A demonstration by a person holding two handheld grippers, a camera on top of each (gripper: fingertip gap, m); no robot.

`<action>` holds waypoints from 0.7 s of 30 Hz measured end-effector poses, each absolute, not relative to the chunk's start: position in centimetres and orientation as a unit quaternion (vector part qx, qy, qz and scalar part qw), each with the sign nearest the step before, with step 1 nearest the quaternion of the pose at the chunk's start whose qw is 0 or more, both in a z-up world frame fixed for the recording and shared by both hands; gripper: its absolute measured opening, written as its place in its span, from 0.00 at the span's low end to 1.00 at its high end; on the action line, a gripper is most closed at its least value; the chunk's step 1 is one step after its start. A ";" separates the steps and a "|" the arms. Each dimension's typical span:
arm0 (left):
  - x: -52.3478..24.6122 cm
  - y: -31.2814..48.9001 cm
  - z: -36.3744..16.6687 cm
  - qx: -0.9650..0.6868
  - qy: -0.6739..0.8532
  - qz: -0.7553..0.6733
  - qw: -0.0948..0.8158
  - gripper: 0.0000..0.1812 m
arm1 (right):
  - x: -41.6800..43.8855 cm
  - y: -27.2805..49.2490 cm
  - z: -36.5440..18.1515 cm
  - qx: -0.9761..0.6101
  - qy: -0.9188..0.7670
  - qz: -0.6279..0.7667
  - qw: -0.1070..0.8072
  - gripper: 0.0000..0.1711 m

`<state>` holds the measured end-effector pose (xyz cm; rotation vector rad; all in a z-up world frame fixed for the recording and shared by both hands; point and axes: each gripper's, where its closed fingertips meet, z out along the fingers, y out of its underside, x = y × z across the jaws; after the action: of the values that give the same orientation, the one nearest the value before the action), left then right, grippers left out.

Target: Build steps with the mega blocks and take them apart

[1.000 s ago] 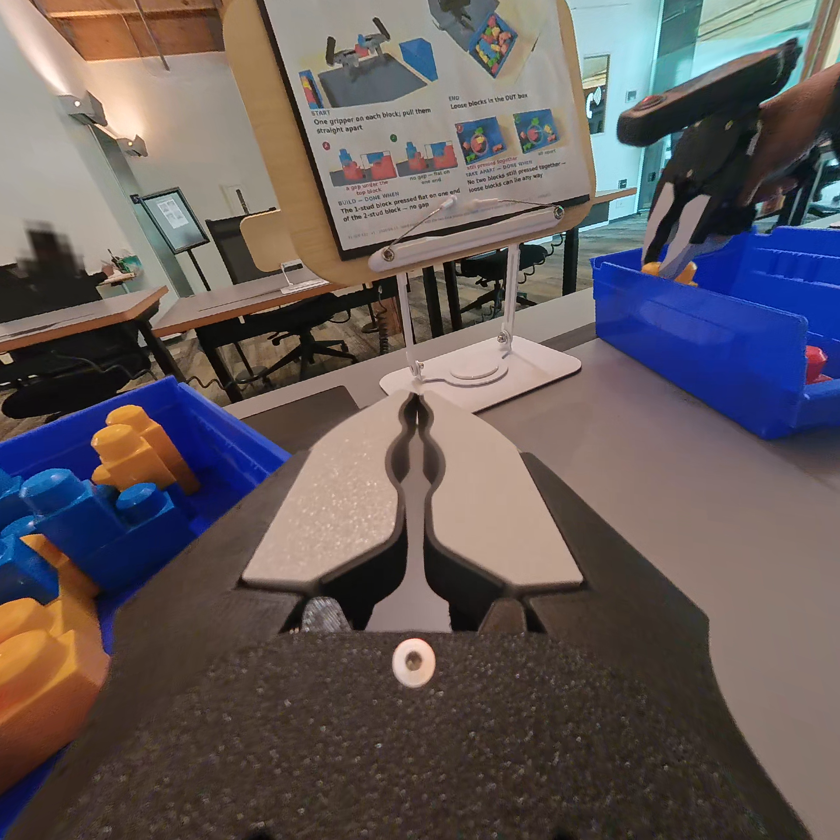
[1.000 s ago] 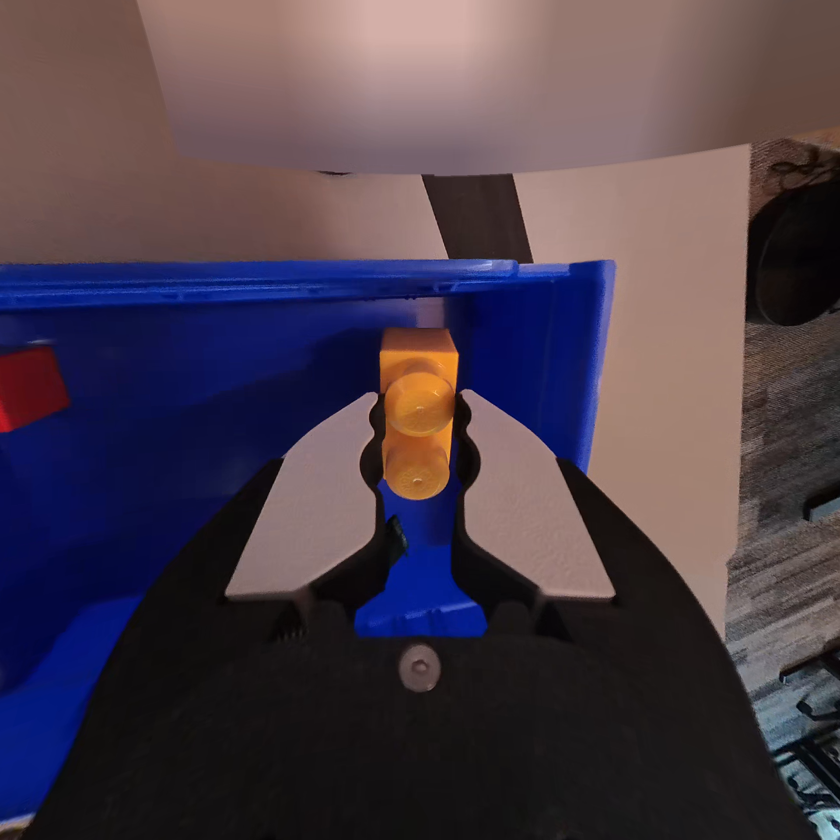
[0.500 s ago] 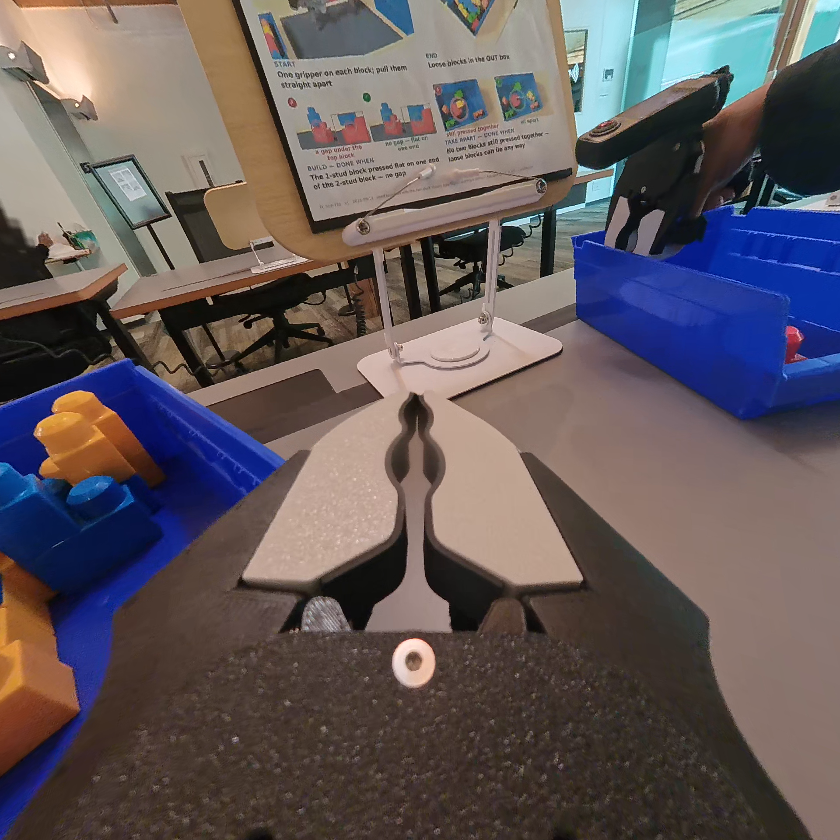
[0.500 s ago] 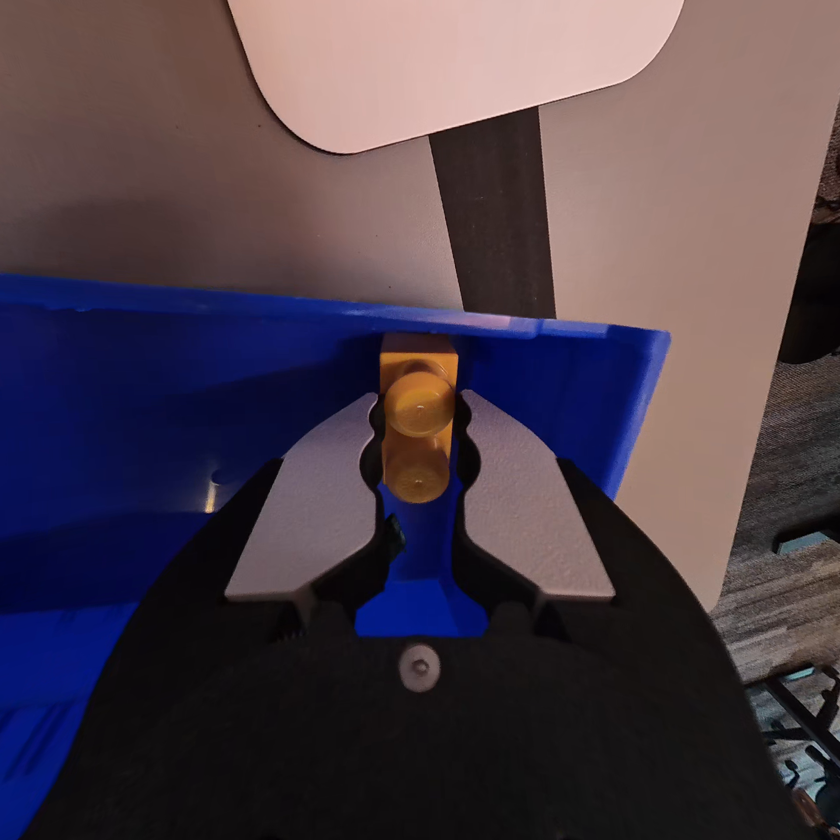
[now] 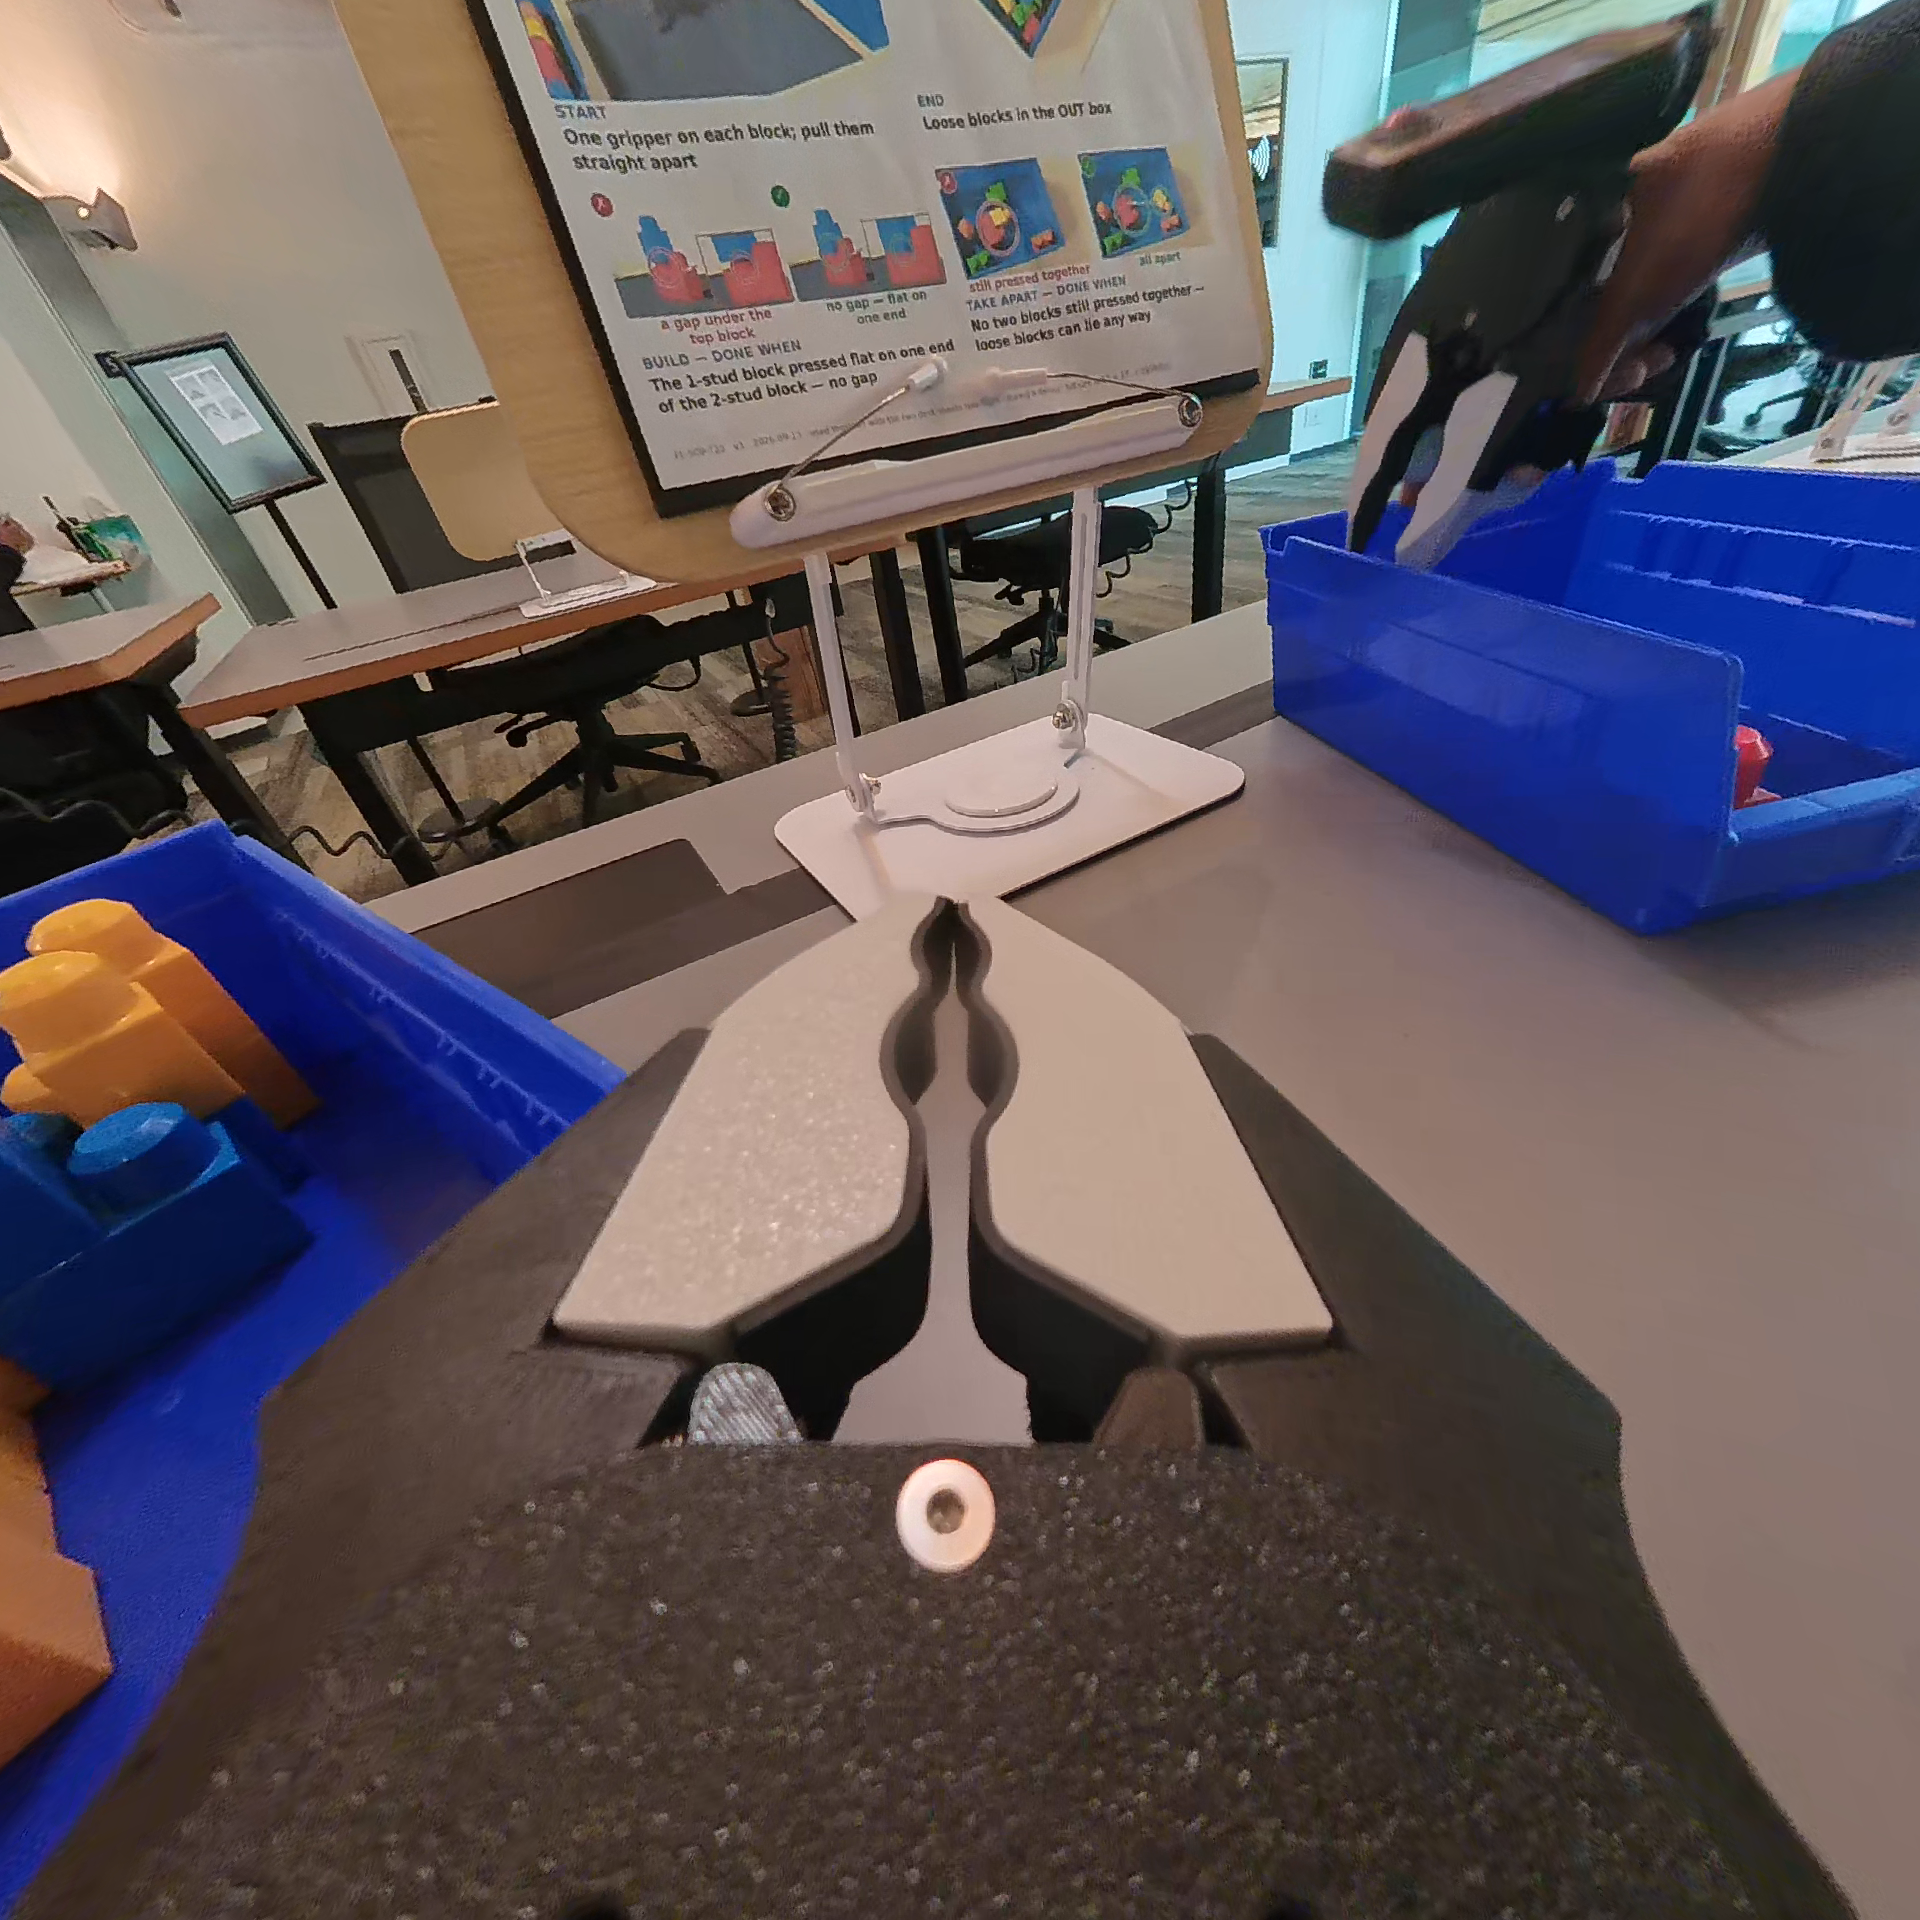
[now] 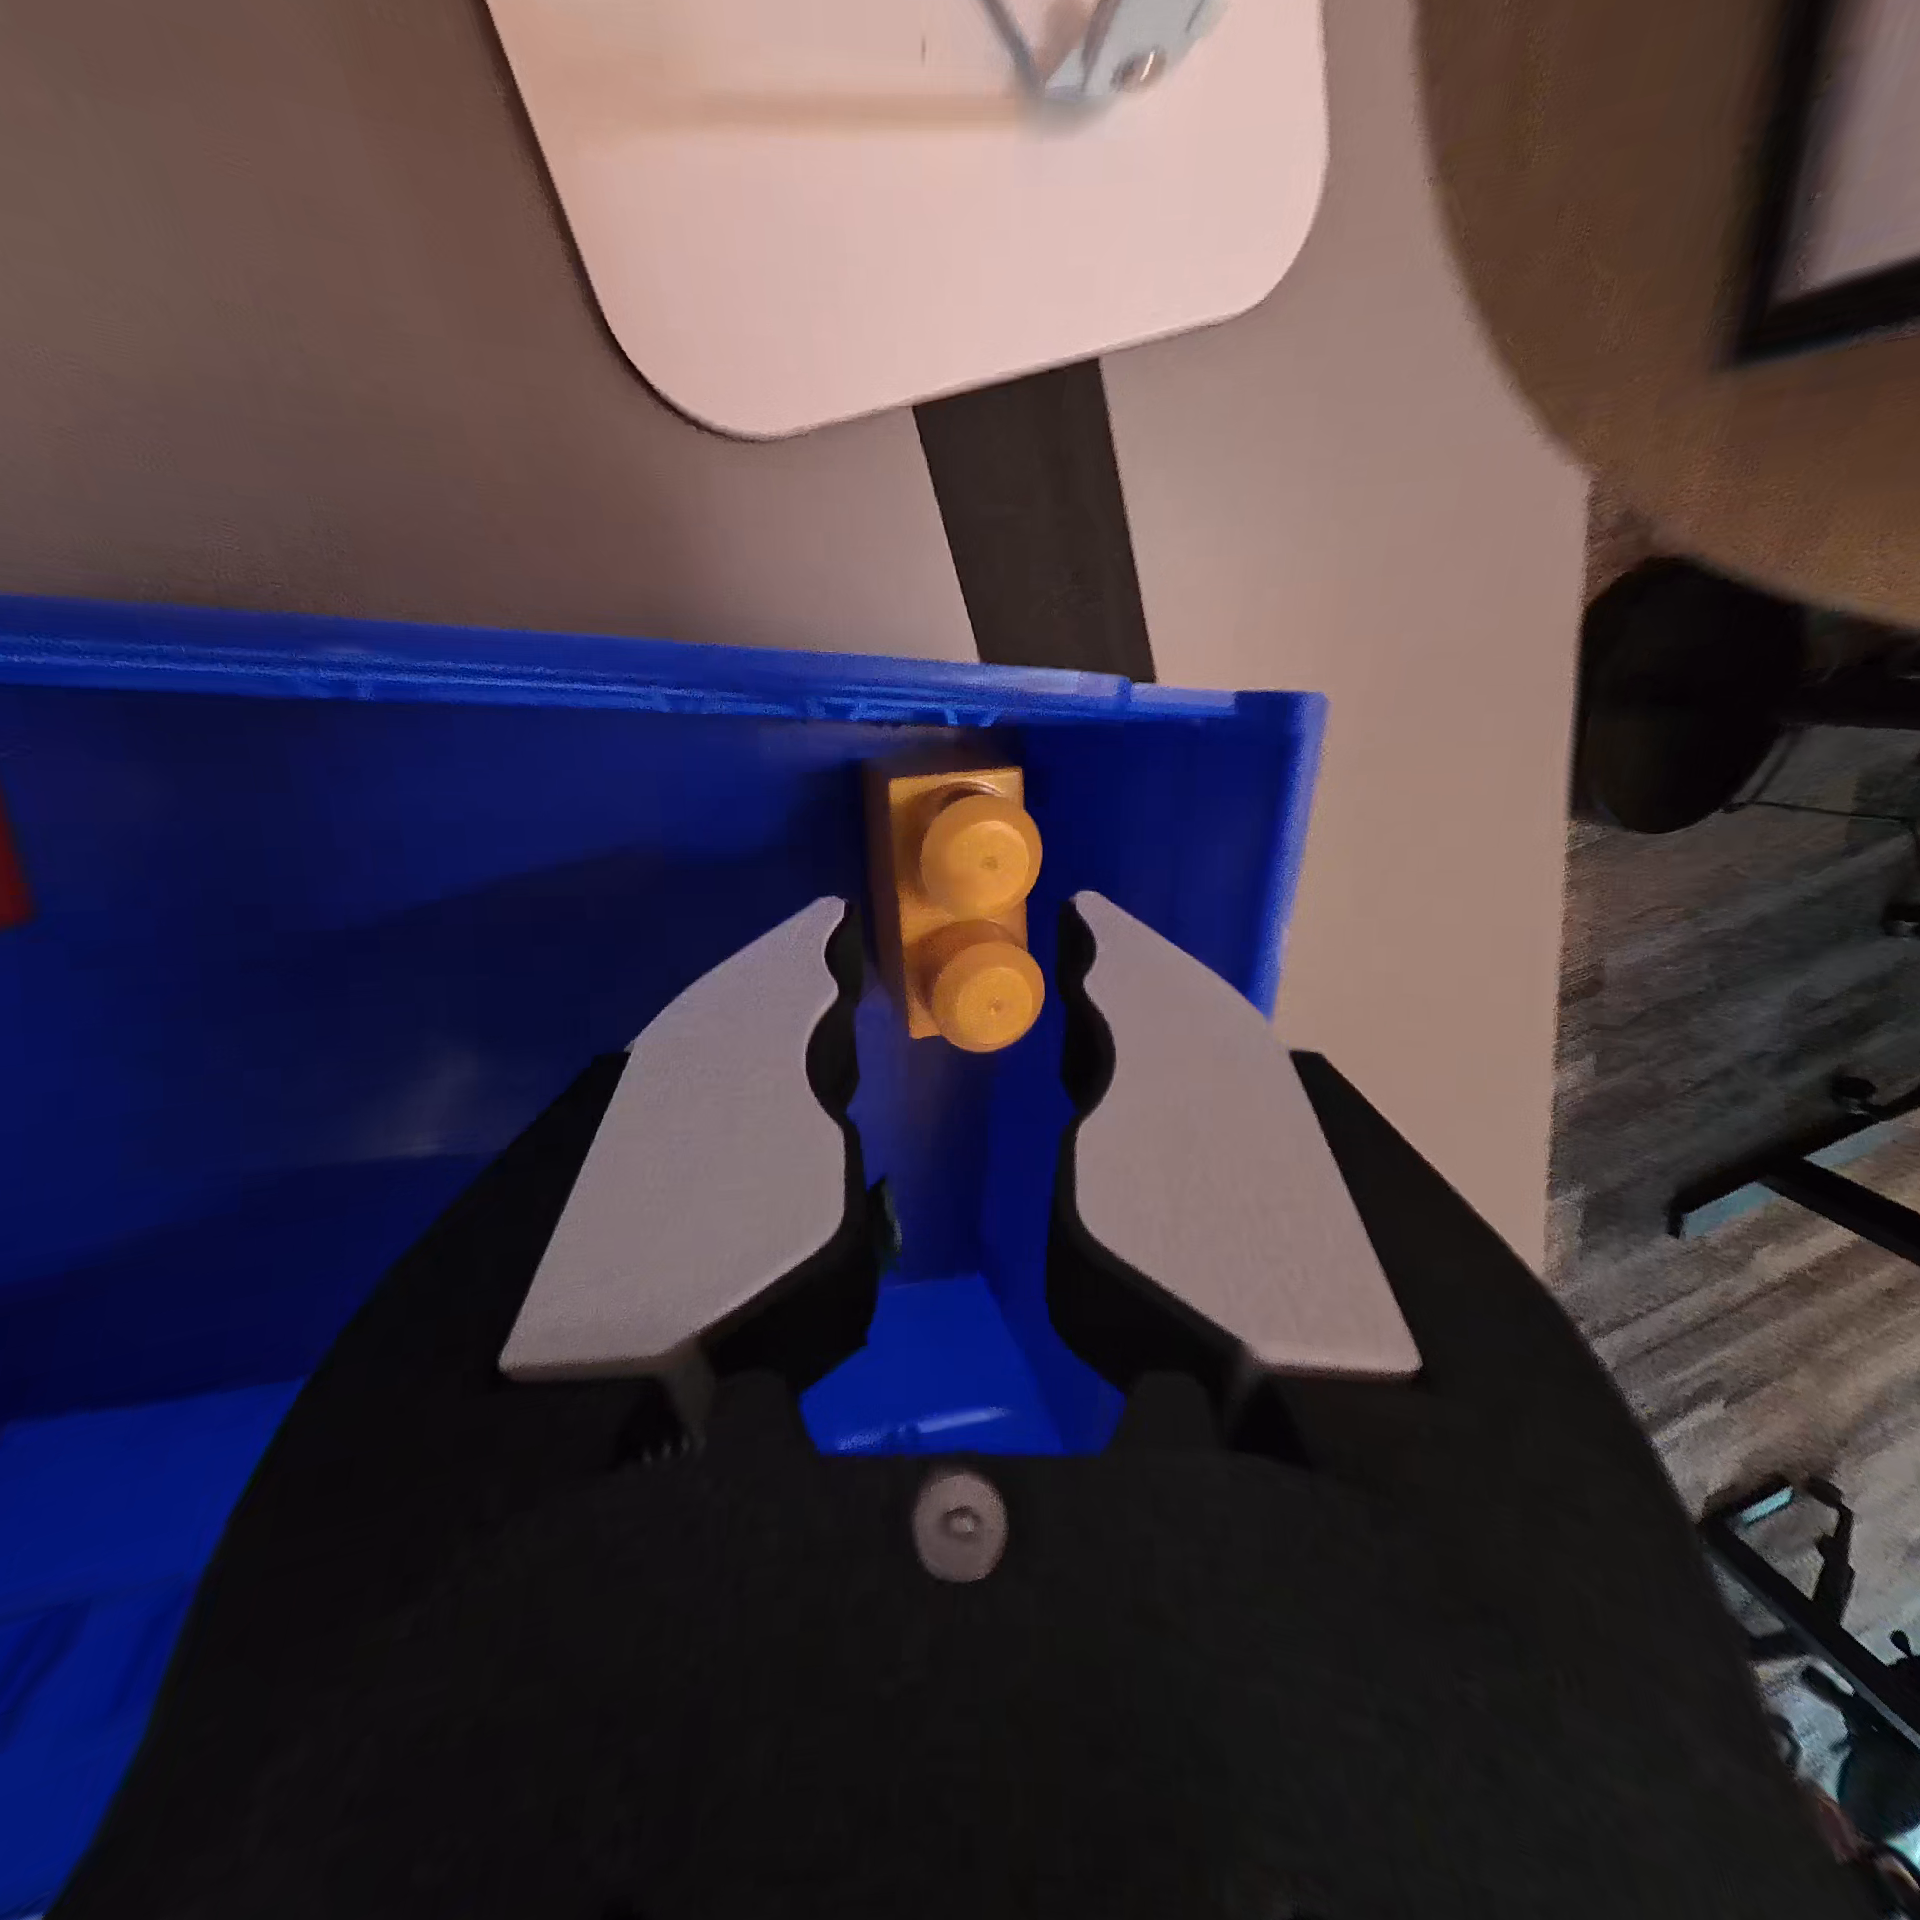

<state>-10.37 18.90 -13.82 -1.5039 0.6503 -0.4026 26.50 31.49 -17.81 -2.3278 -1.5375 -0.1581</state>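
Take-apart looks near done: right gripper (image 6: pixel 956 914), jaws spread, has the orange block (image 6: pixel 951 899) loose in right bin (image 6: pixel 1283 831) corner (left gripper (image 5: pixel 954 920) pressed together, empty), w/ more blocks (image 5: pixel 135 1049) waiting in left bin (image 5: pixel 416 1013).

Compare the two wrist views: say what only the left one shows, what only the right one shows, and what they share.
Only the left wrist view shows the left gripper, shut on nothing, the left bin with yellow and blue blocks, the instruction board from the front, and the office behind. Only the right wrist view shows the yellow two-stud block lying in the right bin's corner, with the fingers apart and clear of it. Both show the right gripper, the right bin, the stand base and the grey table.
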 end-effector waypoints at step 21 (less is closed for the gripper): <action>-12.0 19.0 -12.6 -0.663 0.252 -0.183 0.681 0.00 | 3.3 16.4 -4.0 -0.653 -0.237 0.218 0.686 0.09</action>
<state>-12.03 19.00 -12.59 -1.4883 0.5649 -0.4113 3.32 16.36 -3.99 -1.4624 -0.5302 0.4874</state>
